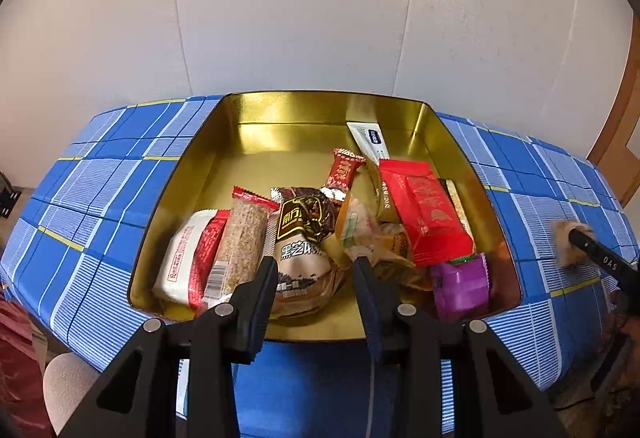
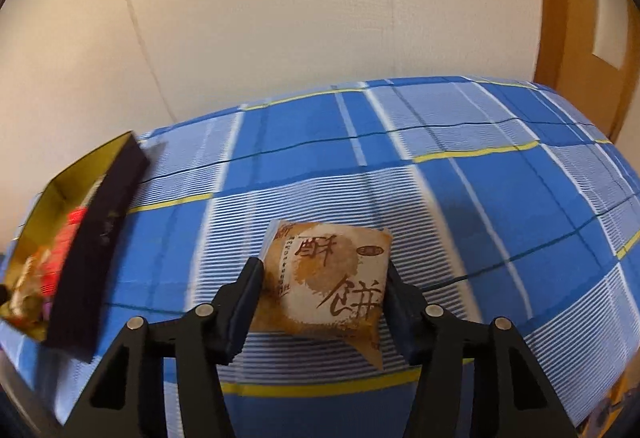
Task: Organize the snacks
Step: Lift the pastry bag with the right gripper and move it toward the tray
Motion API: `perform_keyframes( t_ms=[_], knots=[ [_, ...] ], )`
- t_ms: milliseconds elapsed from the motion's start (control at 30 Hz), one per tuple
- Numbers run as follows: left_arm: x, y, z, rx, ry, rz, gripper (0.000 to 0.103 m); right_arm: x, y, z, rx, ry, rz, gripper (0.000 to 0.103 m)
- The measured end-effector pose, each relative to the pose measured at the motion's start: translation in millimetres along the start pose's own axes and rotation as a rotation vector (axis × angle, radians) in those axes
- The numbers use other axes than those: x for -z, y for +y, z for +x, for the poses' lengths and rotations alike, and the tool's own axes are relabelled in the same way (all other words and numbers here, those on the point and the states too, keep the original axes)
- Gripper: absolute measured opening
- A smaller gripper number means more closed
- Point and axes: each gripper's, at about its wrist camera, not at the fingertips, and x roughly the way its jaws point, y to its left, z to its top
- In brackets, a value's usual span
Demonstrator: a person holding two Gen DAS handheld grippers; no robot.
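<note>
**Last loose pastry gripped; tin mostly filled**

Right gripper (image 2: 322, 286) is clamped on a brown-and-white pastry packet (image 2: 328, 278), seen in the lower centre of the right wrist view; both pads are pressed against the packet's sides. Whether the packet is lifted off the blue plaid cloth (image 2: 460, 178) or touching it can't be told, though a shadow is cast on the cloth to the right of it. In the left wrist view the same packet (image 1: 566, 242) is seen blurred at the right edge, w/ the right gripper's fingers on it, outside the tin.

The gold tin (image 1: 288, 142) is seen at frame centre in the left view, and at the left edge of the right view (image 2: 44, 198). Many snacks are already piled in its near half: a sesame bar (image 1: 244, 238), a black-and-white bun pack (image 1: 304, 242), a red pouch (image 1: 430, 214), a purple pack (image 1: 464, 286), a white packet (image 1: 178, 258), a small red candy (image 1: 344, 172). The far half is left bare apart from a white sachet (image 1: 370, 140).

Left gripper (image 1: 316, 270) is held part open over the tin's near edge; nothing is gripped.

Est. progress: nearly done. No other loose snack is seen on the cloth in either view. Left to do, as judged: the pastry is to be carried to the tin and released; perhaps the pile is to be tidied.
</note>
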Motion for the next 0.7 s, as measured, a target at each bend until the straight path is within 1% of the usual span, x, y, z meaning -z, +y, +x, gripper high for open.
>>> perform_keyframes(
  t_ms=[67, 100, 167, 200, 267, 300, 333, 367, 400, 433, 467, 533, 600, 700],
  knots=[
    [1.1, 0.6, -1.0, -0.001, 0.001, 0.003, 0.039, -3.0, 11.4, -6.6, -0.037, -0.005, -0.008, 0.019],
    [1.7, 0.8, -1.3, -0.002, 0.002, 0.004, 0.039, -4.8, 18.2, -8.2, -0.042, -0.007, -0.024, 0.018],
    [2.7, 1.3, -2.2, 0.000, 0.001, 0.003, 0.039, -7.5, 33.7, -6.7, -0.020, 0.004, -0.077, 0.018],
    [3.3, 1.3, -2.8, 0.000, 0.000, 0.004, 0.039, -7.3, 37.0, -5.9, -0.020, 0.004, -0.084, 0.018],
    [4.4, 1.1, -3.3, -0.002, 0.004, 0.009, 0.039, -6.8, 37.1, -2.6, -0.029, 0.004, -0.053, 0.018],
    [5.2, 0.9, -4.0, -0.006, 0.004, 0.013, 0.039, -6.6, 35.4, -0.1, -0.034, 0.017, -0.032, 0.029],
    [6.1, 0.8, -4.9, -0.013, 0.002, 0.017, 0.039, -6.6, 32.2, 2.5, -0.050, 0.034, -0.007, 0.048],
    [6.9, 1.0, -5.7, -0.019, 0.000, 0.022, 0.039, -6.1, 29.3, 4.7, -0.063, 0.044, 0.020, 0.058],
    [7.2, 1.5, -6.1, -0.021, -0.001, 0.024, 0.039, -5.3, 28.5, 5.3, -0.058, 0.048, 0.034, 0.070],
    [7.7, 1.6, -6.4, -0.020, -0.002, 0.022, 0.039, -5.0, 29.5, 6.6, -0.049, 0.051, 0.036, 0.073],
    [8.0, 1.9, -6.3, -0.019, -0.003, 0.020, 0.039, -5.1, 32.0, 8.9, -0.048, 0.059, 0.024, 0.075],
    [8.2, 1.2, -5.1, -0.018, 0.002, 0.019, 0.039, -6.2, 40.2, 19.7, -0.048, 0.098, -0.016, 0.084],
    [8.5, 0.0, -4.8, -0.018, 0.004, 0.022, 0.039, -7.0, 46.5, 30.0, -0.034, 0.134, -0.053, 0.085],
    [8.7, -0.8, -5.6, -0.019, 0.005, 0.024, 0.039, -3.4, 55.7, 45.7, 0.013, 0.171, -0.111, 0.087]
  ],
)
